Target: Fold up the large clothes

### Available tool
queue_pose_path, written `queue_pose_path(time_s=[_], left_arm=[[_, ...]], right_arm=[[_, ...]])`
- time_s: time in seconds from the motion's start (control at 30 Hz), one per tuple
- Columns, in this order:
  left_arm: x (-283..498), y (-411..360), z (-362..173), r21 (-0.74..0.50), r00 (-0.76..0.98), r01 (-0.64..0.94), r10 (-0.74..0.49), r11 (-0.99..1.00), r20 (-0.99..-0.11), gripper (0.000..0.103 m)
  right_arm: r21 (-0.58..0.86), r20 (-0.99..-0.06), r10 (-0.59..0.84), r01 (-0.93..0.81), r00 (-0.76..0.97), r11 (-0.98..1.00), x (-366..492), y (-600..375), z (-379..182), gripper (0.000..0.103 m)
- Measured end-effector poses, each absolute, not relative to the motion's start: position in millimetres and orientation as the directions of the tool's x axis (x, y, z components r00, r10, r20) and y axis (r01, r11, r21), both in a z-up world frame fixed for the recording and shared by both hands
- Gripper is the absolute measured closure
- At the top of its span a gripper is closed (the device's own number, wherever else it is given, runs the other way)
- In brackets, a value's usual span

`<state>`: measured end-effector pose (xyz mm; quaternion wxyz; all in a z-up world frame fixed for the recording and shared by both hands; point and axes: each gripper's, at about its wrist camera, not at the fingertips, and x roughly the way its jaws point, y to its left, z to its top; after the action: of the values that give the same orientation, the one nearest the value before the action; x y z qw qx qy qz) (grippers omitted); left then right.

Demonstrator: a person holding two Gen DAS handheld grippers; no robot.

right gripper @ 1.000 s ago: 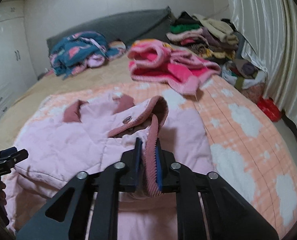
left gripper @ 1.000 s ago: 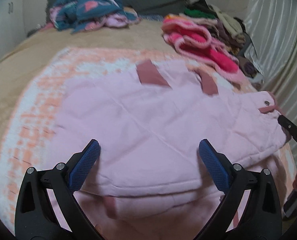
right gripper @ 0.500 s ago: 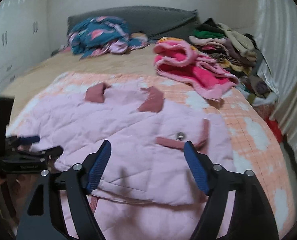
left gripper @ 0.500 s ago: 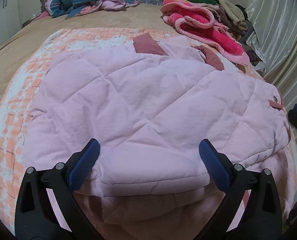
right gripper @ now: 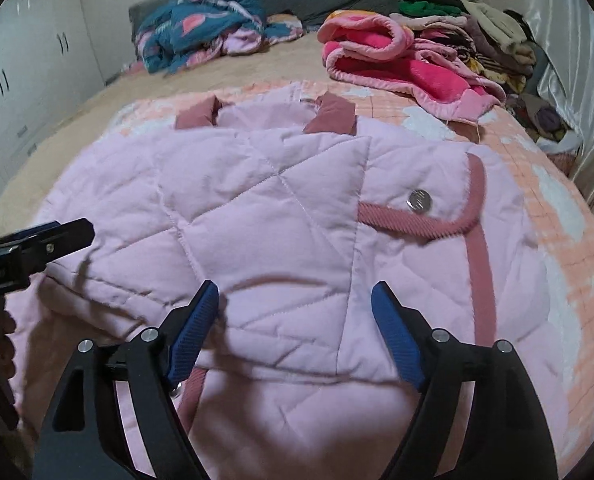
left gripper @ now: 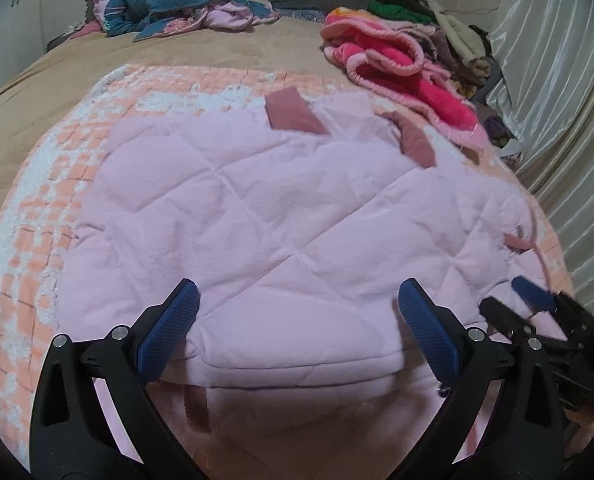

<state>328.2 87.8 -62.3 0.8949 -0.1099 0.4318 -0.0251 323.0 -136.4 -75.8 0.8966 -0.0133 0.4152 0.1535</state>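
Jacket (left gripper: pixel 265 216), pink and quilted, lies spread on the bed (left gripper: pixel 57 80) over an orange-and-white checked blanket (left gripper: pixel 29 208), collar tabs toward the headboard. A folded panel sits across the body, its lower edge just ahead of both tools. Left gripper (left gripper: pixel 297 320): fingers spread wide, holding nothing, poised above that lower edge. Right gripper (right gripper: pixel 295 320): fingers likewise spread and empty, over the right-hand side near the trimmed flap with the metal snap (right gripper: pixel 419 201). Judged step: between folds, side section laid in, no grasp made. Next move likely calls for both tools to pinch the near hem and carry it toward the collar, keeping the layers aligned. Writing: none legible; snap face too blurred to read.
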Motion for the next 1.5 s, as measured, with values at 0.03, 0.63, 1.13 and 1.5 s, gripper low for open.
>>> queue_pose_path(time_s=[0.03, 0.63, 1.13, 1.5], left_arm=[[326.7, 88.3, -59.2, -0.219, 0.632, -0.049, -0.14, 0.975, -0.762, 0.009], [280.9, 83.5, -14.4, -0.184, 0.704, -0.032, -0.109, 0.982, -0.702, 0.009], [220.8, 67.3, 22.0, -0.189, 0.76, 0.01, -0.13, 0.982, -0.636, 0.009], [185.0, 57.8, 47.4, -0.164, 0.781, 0.028, -0.124, 0.986, -0.612, 0.009]], right_arm=[[0.114, -0.743, 0.27, -0.282, 0.612, 0.953, 318.8, -139.3, -73.6, 0.019], [0.191, -0.671, 0.293, -0.223, 0.681, 0.956, 246.3, -187.6, -36.8, 0.005], [0.194, -0.619, 0.295, -0.222, 0.728, 0.956, 204.6, -208.5, 5.4, 0.005], [0.194, -0.549, 0.324, -0.259, 0.771, 0.946, 167.3, -213.9, 46.5, 0.005]])
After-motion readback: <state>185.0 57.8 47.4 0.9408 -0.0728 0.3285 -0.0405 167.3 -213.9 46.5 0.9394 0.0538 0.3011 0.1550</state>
